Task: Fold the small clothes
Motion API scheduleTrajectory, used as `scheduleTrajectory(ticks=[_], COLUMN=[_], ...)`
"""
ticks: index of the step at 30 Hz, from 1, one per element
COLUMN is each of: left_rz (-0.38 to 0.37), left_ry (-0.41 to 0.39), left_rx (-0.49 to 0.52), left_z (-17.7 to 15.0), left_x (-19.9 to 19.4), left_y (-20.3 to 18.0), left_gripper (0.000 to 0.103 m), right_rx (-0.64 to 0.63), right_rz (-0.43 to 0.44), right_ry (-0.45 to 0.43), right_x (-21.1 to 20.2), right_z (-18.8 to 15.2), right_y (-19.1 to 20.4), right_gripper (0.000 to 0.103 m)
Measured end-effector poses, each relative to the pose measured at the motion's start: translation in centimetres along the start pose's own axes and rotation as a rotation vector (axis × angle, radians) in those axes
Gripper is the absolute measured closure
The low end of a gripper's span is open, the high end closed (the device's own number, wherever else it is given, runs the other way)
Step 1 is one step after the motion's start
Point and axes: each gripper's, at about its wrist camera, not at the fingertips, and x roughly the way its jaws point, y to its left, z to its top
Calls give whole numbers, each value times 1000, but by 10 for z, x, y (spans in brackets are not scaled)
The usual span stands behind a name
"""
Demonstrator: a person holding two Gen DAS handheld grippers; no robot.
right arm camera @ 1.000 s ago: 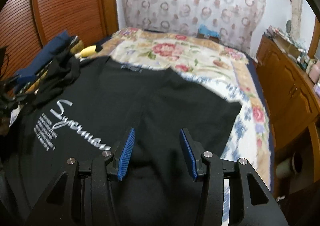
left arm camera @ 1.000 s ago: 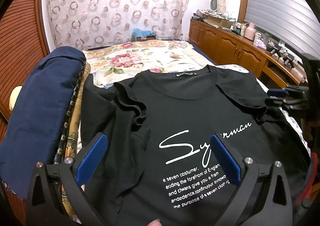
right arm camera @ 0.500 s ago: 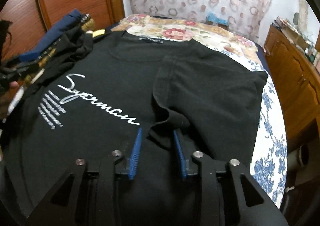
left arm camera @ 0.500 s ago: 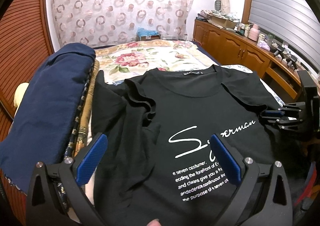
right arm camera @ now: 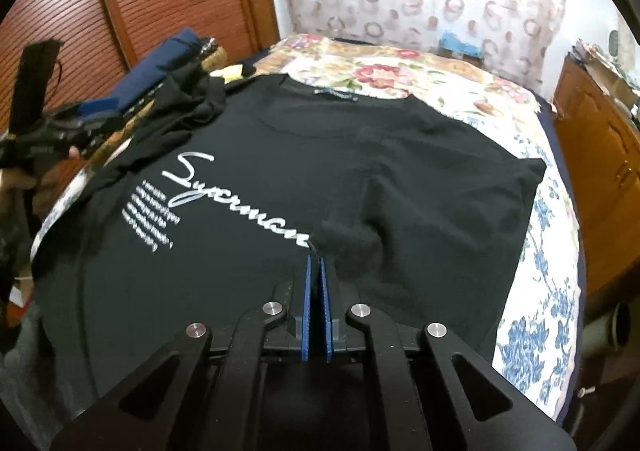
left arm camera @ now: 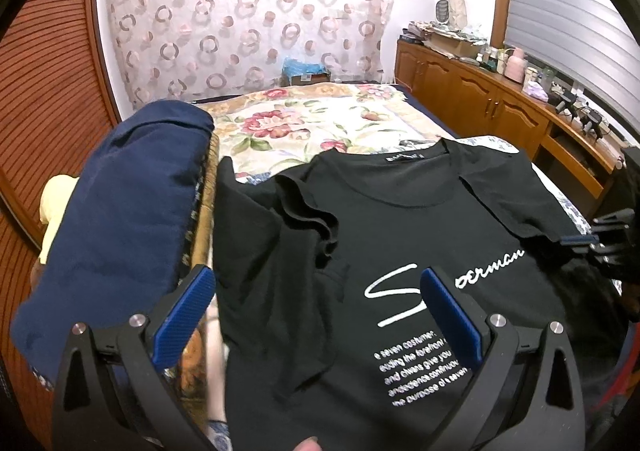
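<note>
Bed: floral bedspread (left arm camera: 320, 127) under black T-shirt (right arm camera: 280, 155).
Right gripper (right arm camera: 315, 263): fingers pressed together, pinching T-shirt's sleeve edge.
Left gripper (left arm camera: 316, 291): fingers spread, empty.

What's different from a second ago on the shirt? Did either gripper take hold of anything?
The right gripper has just been closing: its jaws went from open around the folded-in sleeve edge to pinched shut on the black T-shirt just beside the lettering. The left gripper stayed open above the shirt's other side, holding nothing. The shirt stayed spread on the floral bedspread, and the navy garment stayed beside it.
</note>
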Motion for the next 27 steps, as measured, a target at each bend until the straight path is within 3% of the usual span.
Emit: scheduleTrajectory(ticks=[6,9,10,11,17,19,27], left_rz=[14,16,9,4,10,13,80], left_ry=[-1,-2,3,15,91,118,193], left_rx=[1,17,21,25,64,69,89], left_z=[18,29,34,38,57,59,68], left_x=[2,5,8,12,37,43,69], left_y=[16,23,27,29,35,36,42], left_gripper=[0,1,6,8,49,57,66], right_rx=[29,31,37,40,54,63,85], right_rz=[-3,-36,-43,-54,-143,-157,-182], right_ry=[-13,-34,-45,-54,-78,-84,-96], right_x=[-6,-11,-13,-14,-9,-5,11], right_z=[-3,1,3,5,16,19,30], right_y=[-5,-11,-15,-18,-46,-55,-79], right_gripper=[97,67,55,52,51,51,51])
